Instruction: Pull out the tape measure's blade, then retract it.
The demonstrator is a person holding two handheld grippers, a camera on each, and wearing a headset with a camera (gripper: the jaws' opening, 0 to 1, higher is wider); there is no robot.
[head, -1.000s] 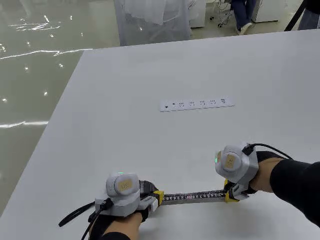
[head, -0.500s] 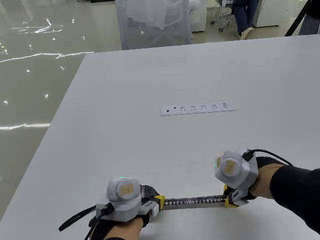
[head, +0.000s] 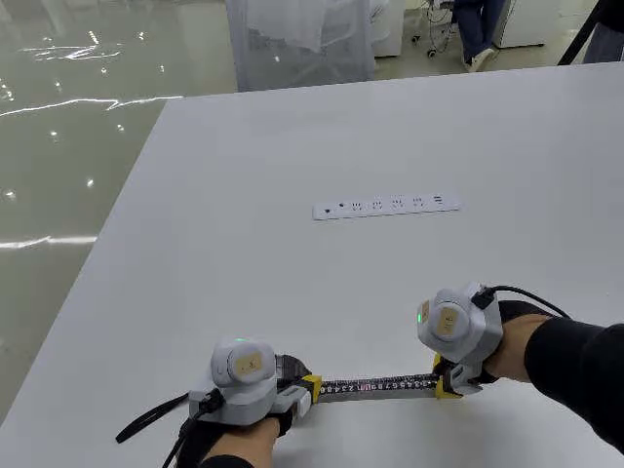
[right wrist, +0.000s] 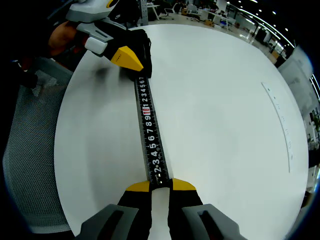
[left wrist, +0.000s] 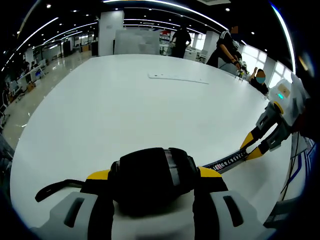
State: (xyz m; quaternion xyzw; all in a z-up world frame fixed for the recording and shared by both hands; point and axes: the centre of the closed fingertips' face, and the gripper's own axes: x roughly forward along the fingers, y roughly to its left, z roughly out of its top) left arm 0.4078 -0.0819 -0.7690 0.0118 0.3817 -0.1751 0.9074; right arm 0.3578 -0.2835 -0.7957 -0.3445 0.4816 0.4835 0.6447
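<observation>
The tape measure's black case (head: 289, 370) sits low on the white table (head: 292, 244), and my left gripper (head: 297, 386) is shut on it. In the left gripper view the case (left wrist: 150, 165) fills the gap between the yellow-tipped jaws of the left gripper (left wrist: 154, 175). The numbered blade (head: 378, 386) runs right from the case to my right gripper (head: 446, 386), which is shut on its end. In the right gripper view the blade (right wrist: 150, 135) stretches from the right gripper (right wrist: 160, 186) up to the case (right wrist: 141, 47) held by the left gripper (right wrist: 125, 57).
A white power strip (head: 385, 206) lies flat in the middle of the table, well beyond the grippers. The table's left edge drops to a glossy floor (head: 68, 146). A black strap (head: 146, 421) trails left of the case. A mesh chair (right wrist: 30, 130) stands beside the table.
The two grippers have drawn slightly closer together, so the pulled-out stretch of blade is a little shorter. Both grips are unchanged.
</observation>
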